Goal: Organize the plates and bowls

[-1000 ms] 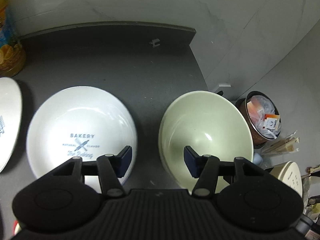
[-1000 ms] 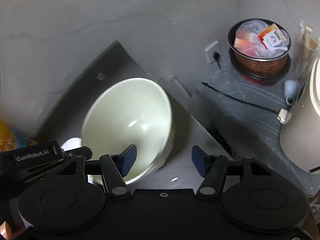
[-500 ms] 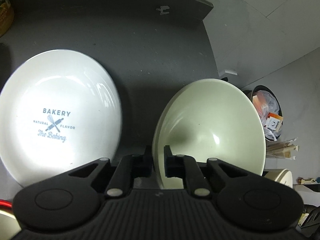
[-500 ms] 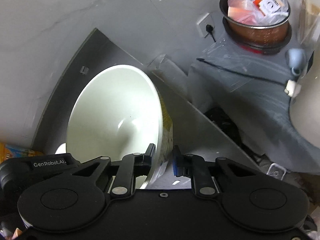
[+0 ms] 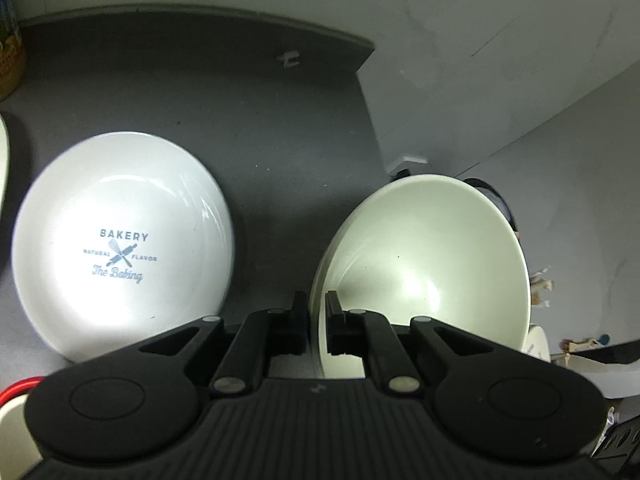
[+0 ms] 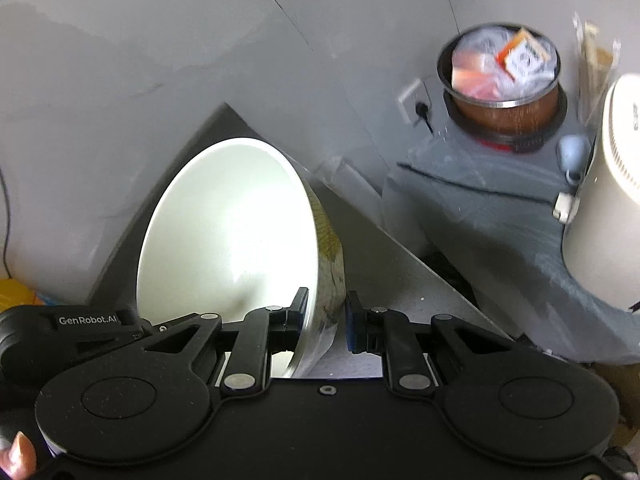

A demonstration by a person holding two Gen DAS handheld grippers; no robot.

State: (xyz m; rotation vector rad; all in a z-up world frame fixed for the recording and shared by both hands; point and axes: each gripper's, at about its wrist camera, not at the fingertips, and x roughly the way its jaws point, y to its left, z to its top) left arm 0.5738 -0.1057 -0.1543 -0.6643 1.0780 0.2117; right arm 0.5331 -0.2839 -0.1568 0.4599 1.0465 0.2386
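A pale green bowl (image 5: pixel 424 256) hangs tilted above the dark counter (image 5: pixel 224 92), held by both grippers. My left gripper (image 5: pixel 318 320) is shut on its near left rim. In the right wrist view the same green bowl (image 6: pixel 236 236) shows its patterned outside, and my right gripper (image 6: pixel 326 322) is shut on its right rim. The left gripper's body (image 6: pixel 72 324) shows at that view's lower left. A white plate (image 5: pixel 120 240) printed "BAKERY" lies flat on the counter to the left of the bowl.
The edge of another white dish (image 5: pixel 3 160) shows at far left. Right of the counter, a lower grey surface (image 6: pixel 500 216) carries a brown pot (image 6: pixel 504 84) stuffed with packets and a cream appliance (image 6: pixel 604 200). A wall socket (image 6: pixel 414 100) sits behind. Grey wall behind.
Both grippers shut on opposite rims of the green bowl, which stood on the counter a second ago. The bowl has since tilted and lifted a little with them.
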